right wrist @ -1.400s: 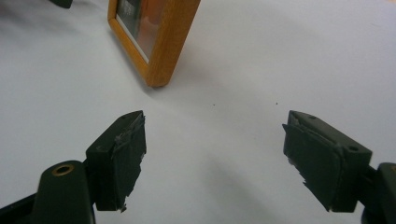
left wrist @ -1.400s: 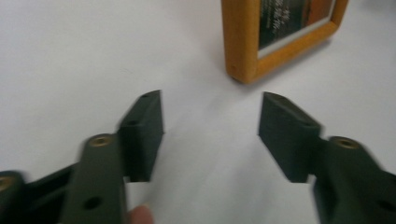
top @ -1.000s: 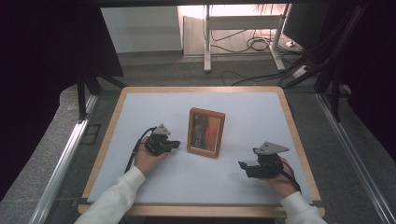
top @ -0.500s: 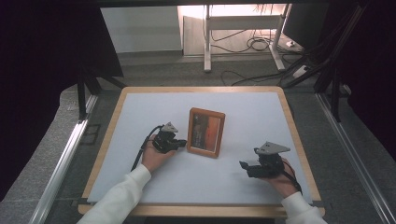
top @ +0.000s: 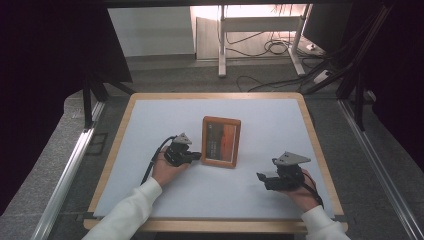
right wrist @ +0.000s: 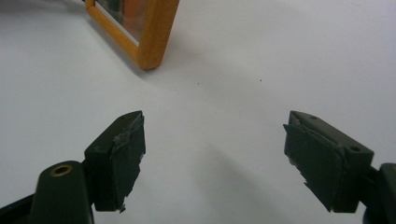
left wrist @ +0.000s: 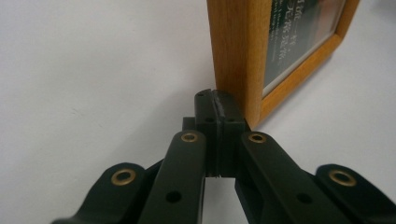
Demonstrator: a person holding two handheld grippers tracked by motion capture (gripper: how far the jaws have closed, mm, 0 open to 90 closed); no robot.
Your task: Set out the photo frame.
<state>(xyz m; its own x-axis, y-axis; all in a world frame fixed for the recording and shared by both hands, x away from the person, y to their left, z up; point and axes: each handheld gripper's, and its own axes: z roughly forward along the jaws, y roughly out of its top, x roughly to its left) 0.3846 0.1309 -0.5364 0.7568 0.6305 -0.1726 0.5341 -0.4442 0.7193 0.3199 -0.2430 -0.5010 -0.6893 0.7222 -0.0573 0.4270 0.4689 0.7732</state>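
- The left gripper point(left wrist: 215, 105) has its black jaws pressed flat together with nothing between them; its tips sit right at the lower corner of the wooden picture frame point(left wrist: 236, 56), touching or all but touching the edge.
- The right gripper point(right wrist: 212, 158) holds its jaws wide apart over bare surface; the dark pads point(right wrist: 126, 154) look worn and ragged at the edges.
- In the high view the picture frame point(top: 220, 141) stands near the middle of the table, the left gripper point(top: 192, 156) just beside its left edge, the right gripper point(top: 261, 177) well apart toward the near right.
- The frame is rectangular, of smooth honey-coloured wood, with a glazed dark and orange picture inside.
- The table point(top: 150, 96) has a matt white top inside a pale wooden rim.
- Beyond it lie grey carpet, metal rails, white desk legs and loose cables point(top: 272, 47); both sides of the room are dark.
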